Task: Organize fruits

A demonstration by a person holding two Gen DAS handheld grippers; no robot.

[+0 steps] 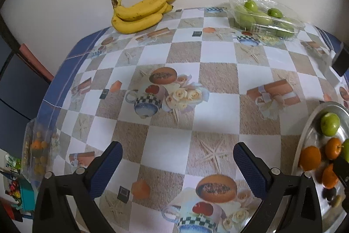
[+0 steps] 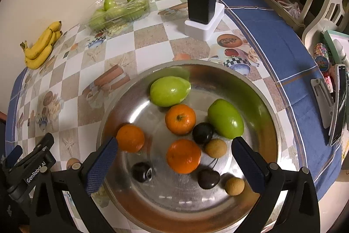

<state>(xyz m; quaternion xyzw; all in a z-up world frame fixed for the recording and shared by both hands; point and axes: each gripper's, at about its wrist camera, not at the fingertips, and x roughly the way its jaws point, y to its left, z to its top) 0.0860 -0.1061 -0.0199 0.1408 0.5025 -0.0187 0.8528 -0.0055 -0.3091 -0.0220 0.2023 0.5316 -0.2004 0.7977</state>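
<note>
A checked tablecloth (image 1: 174,54) with printed cups and roses covered the table against a pale wall; the bananas (image 1: 141,12) lay at its far edge, and a clear plastic tray of green fruit (image 1: 264,16) sat well apart from them; the left gripper (image 1: 177,169) hung spread over bare cloth, nothing between its fingers; the right gripper (image 2: 174,165) stood wide apart above the steel bowl (image 2: 265,106), which held two green fruits (image 2: 170,91), three oranges (image 2: 180,119), and small dark and tan fruits, possibly plums and longans.
</note>
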